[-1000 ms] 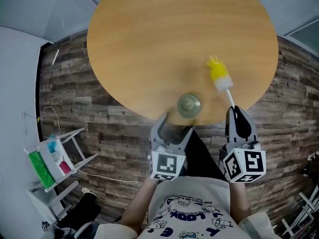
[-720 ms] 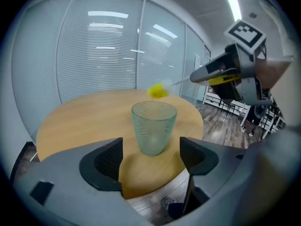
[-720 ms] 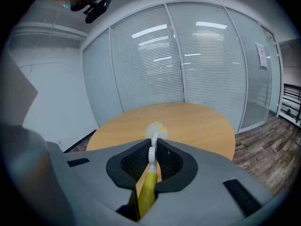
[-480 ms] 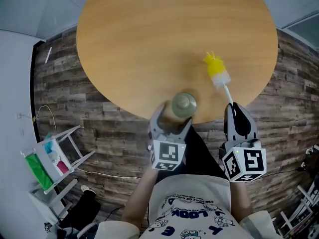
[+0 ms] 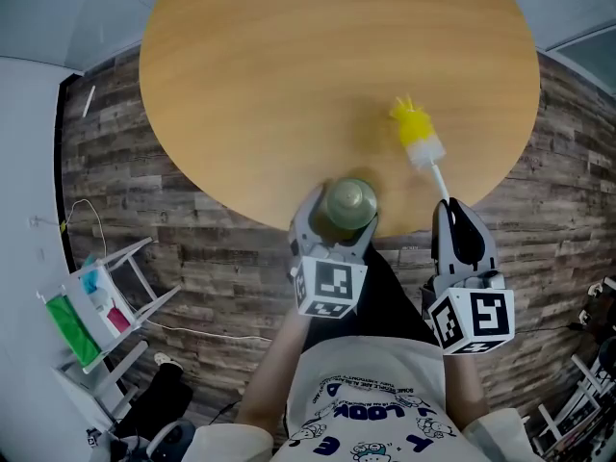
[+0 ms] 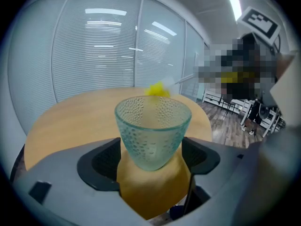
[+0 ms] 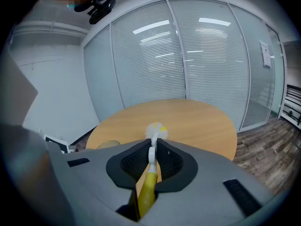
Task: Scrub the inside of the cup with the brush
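Note:
A clear dimpled glass cup point(image 5: 348, 200) point(image 6: 153, 131) stands upright near the front edge of the round wooden table point(image 5: 289, 65). My left gripper point(image 5: 339, 221) point(image 6: 153, 157) reaches around it; its jaws are opening, with the cup between the pads and close to both. My right gripper point(image 5: 457, 221) point(image 7: 151, 158) is shut on the brush handle point(image 7: 148, 187). The brush point(image 5: 428, 157) points away over the table, its yellow and white head point(image 5: 414, 131) to the right of the cup and beyond it. In the left gripper view the brush head point(image 6: 157, 89) shows behind the cup's rim.
The table edge runs just in front of the cup, with wood plank floor point(image 5: 568, 162) below. A white rack point(image 5: 91, 301) holding green and pink items stands at lower left, beside a thin cable point(image 5: 207, 337). Glass walls with blinds point(image 7: 188, 55) ring the room.
My left gripper has moved forward so that its jaws now flank the cup, which earlier stood just ahead of them. The right gripper and brush have stayed in place.

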Tool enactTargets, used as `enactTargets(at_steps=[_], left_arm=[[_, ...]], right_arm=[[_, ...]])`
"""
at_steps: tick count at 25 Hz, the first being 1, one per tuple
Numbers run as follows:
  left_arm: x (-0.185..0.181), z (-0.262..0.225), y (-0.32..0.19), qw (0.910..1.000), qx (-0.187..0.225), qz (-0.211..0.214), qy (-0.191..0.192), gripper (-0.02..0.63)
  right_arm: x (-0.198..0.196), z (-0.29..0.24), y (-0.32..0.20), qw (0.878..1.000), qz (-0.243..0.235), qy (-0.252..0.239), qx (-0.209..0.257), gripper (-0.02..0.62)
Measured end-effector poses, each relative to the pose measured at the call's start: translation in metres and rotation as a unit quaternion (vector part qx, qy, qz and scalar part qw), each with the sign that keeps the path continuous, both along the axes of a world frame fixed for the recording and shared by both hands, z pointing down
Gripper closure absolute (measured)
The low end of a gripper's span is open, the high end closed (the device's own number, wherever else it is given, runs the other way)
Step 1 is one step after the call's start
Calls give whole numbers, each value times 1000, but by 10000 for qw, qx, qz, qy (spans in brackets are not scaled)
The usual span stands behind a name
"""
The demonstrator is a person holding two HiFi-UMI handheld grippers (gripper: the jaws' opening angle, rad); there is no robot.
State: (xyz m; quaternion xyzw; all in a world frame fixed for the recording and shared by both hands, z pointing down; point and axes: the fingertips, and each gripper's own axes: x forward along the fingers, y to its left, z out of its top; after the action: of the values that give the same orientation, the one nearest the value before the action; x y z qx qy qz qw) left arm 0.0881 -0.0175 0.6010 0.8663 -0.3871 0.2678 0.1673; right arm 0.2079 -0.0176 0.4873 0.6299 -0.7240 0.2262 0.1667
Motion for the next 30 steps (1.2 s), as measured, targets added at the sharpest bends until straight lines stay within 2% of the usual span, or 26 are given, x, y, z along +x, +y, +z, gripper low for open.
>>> enactTargets(at_steps=[5,9,14,20,26,30], left_arm=[[1,-2,-12,9998,-36,-171,122,225],[1,6,-10,9996,-210,-149,85,227],[4,4,-12,9993,-193,-165,273,229],[1,2,-16,9997,-48,-158,188,238],[-1,-10,-16,9993,-48,-332,189,242],[-4,-20,-13,9992,-188,-320,165,242]], right_arm=[[0,0,-3,10000,-20,-18,-43,548],[2,2,-4,10000,-43,-34,-59,548],[6,5,-6,9999,-67,-52,-75,548],[5,6,-11,9999,-83,-75,-103,548],[8,4,-13,9997,-174,-149,-64,548],[5,-2,-17,9992,-335,-207,33,548]])
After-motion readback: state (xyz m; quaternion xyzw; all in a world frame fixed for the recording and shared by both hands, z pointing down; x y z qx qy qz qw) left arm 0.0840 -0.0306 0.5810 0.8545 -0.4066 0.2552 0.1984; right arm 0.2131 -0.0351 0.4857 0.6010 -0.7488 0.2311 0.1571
